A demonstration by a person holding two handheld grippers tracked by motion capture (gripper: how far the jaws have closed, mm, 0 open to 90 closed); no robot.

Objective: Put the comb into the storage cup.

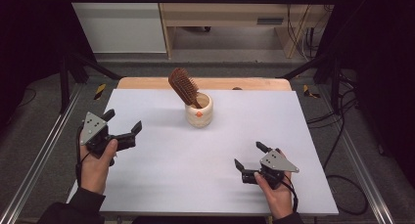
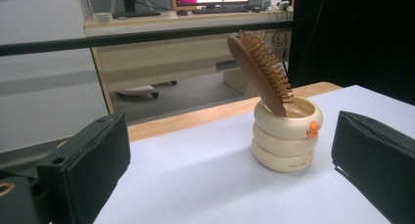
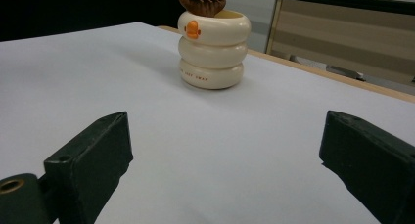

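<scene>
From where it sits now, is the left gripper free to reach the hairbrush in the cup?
Probably yes. The left gripper is open, and bare table lies between it and the hairbrush, which leans out of the cup.

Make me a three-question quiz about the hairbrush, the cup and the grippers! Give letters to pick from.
1. Where is the wooden hairbrush?
A. flat on the table
B. standing in the cream cup
C. in a gripper

2. What colour is the small beak on the cup?
A. orange
B. blue
C. green

3. How are the left gripper and right gripper?
A. both shut on the brush
B. one holds the cup
C. both open, holding nothing

Answers: 1 B, its handle sits inside the cup and it leans out; 2 A, both gripper views show it orange; 3 C, jaws stand wide apart over bare table.
</scene>
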